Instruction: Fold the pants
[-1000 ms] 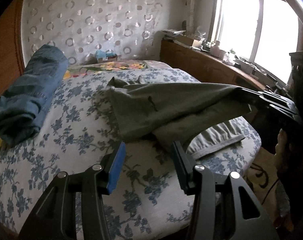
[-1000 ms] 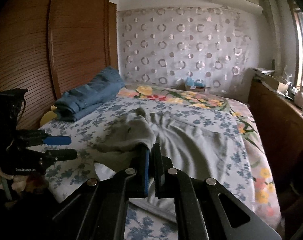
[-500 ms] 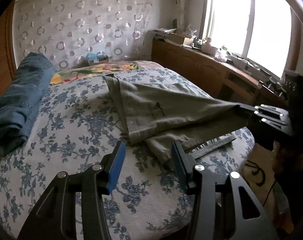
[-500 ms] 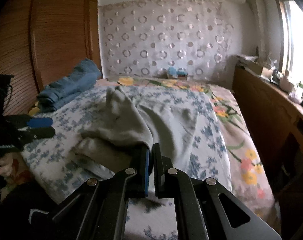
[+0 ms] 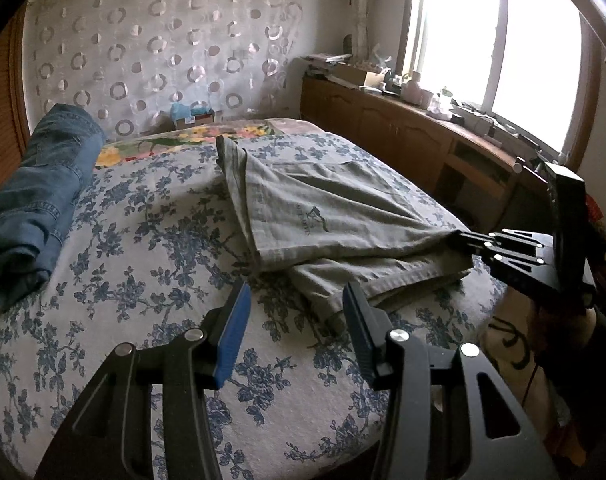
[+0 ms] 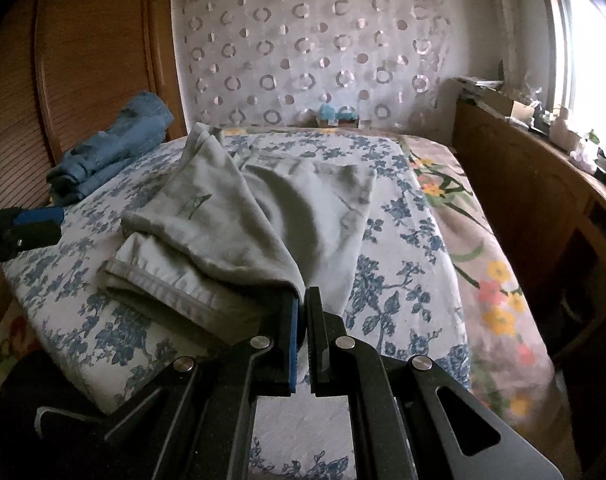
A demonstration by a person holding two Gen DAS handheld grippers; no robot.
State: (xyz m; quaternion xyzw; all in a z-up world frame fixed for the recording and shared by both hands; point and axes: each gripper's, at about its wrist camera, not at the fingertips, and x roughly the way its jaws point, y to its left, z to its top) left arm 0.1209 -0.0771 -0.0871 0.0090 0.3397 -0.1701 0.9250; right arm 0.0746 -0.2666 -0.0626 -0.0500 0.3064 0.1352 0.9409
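Right wrist: pants [image 6: 239, 220] between fingers [image 6: 293, 344].

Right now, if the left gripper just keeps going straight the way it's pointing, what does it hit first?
Most likely the near hem of the grey pants, folded on the floral bedspread. The left gripper is open and empty; depth is unclear, so it may brush the bedspread first.

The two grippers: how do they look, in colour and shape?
Both are black with flat, cut-out finger arms joined by silver rivets. On the left gripper, one blue pad faces a black ribbed pad. The right gripper has the same pair of pads. No cables or sleeves are visible.
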